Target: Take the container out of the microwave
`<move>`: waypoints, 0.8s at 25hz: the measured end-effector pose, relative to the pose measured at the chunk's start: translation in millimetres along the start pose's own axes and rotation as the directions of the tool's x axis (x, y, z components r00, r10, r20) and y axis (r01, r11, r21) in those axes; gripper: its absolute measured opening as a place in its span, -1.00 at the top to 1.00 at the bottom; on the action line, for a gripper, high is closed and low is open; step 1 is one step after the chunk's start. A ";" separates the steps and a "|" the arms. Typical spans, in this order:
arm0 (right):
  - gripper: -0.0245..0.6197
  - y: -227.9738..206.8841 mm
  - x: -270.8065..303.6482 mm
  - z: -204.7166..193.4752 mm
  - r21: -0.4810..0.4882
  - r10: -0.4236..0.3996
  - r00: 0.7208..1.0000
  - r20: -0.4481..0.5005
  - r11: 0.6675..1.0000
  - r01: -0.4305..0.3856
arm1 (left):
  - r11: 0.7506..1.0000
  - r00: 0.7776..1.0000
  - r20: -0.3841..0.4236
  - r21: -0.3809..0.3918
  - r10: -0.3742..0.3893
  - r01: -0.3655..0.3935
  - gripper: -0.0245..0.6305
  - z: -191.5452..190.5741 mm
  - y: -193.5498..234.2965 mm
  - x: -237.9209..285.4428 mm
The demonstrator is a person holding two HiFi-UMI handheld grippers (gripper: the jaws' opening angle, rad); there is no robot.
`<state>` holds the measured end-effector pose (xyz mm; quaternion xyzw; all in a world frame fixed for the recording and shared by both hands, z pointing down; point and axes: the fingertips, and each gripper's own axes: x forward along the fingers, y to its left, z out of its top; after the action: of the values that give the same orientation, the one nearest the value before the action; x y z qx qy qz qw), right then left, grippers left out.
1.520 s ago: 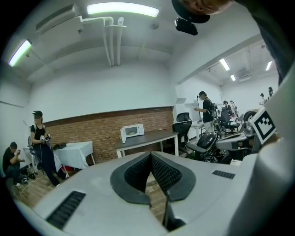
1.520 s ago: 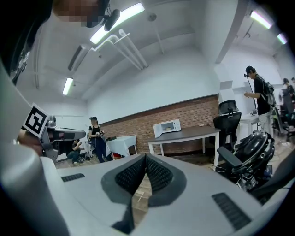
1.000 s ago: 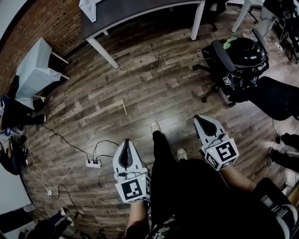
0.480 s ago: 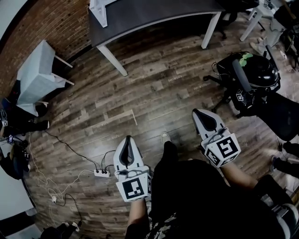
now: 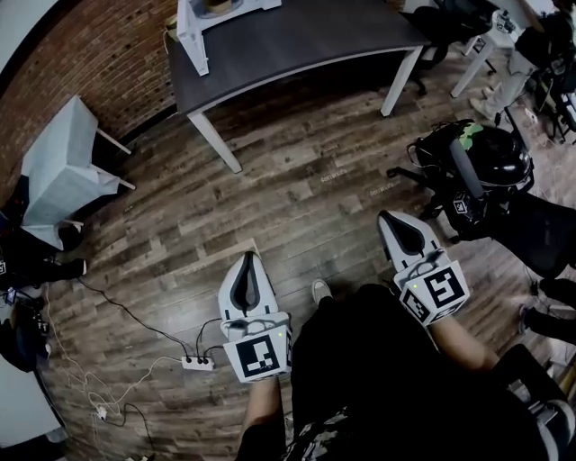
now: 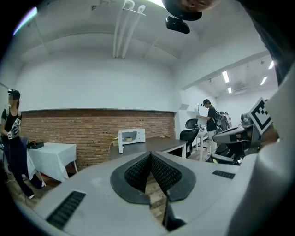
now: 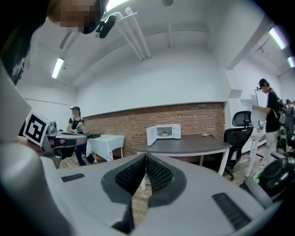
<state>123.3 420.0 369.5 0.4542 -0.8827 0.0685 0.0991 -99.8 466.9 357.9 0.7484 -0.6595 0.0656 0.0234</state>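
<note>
The counter (image 5: 297, 40) has drawn nearer as the person walks up. Its microwave (image 5: 209, 18) stands door open, the container (image 6: 129, 138) inside, well ahead. Left claw (image 5: 245, 268) and right claw (image 5: 394, 227) are pressed together, empty, probably just carried until in reach.

The head view is dim and muted, the wooden floor (image 5: 297, 189) dark, with straight lines bending toward the frame's edges. Both gripper views are brighter, lit by ceiling strip lights (image 7: 57, 67) that glare near the top. Their corners darken and the near jaws look soft.
</note>
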 end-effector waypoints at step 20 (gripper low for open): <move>0.73 -15.9 116.2 -2.2 0.018 0.139 0.990 -0.027 0.990 -0.138 | 0.991 0.988 -0.086 0.005 0.132 -0.132 0.90 -10.5 34.4 58.2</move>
<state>70.5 319.6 399.7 0.3916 -0.9101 0.0889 0.1028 -127.5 406.4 374.0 0.6996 -0.7061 0.0988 0.0478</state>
